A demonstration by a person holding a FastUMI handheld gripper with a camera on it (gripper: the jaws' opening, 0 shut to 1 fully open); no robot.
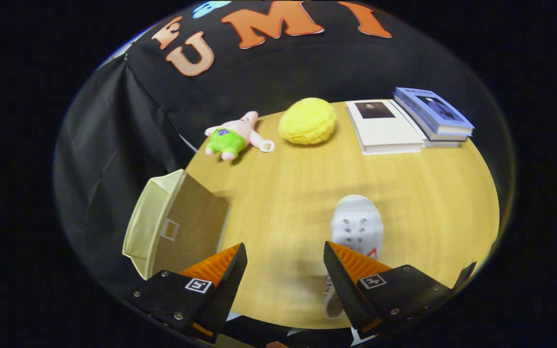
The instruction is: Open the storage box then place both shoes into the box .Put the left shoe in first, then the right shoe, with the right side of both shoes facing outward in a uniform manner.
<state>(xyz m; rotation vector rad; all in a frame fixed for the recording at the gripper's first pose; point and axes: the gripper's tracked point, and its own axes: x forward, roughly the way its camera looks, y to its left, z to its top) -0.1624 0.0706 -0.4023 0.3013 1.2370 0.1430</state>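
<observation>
- a white shoe lies on the wooden table, partly behind the right finger.
- the beige storage box sits at the table's left edge.
- the gripper is spread wide, holding nothing.
- far side: plush toy, yellow ball, books.

No words or numbers could be read. The blue book had a line of print on its cover, too blurry to make out. The white shoe had a small red mark. The gripper had its fingers wide apart, and each wore a little black-and-white square sign.
</observation>
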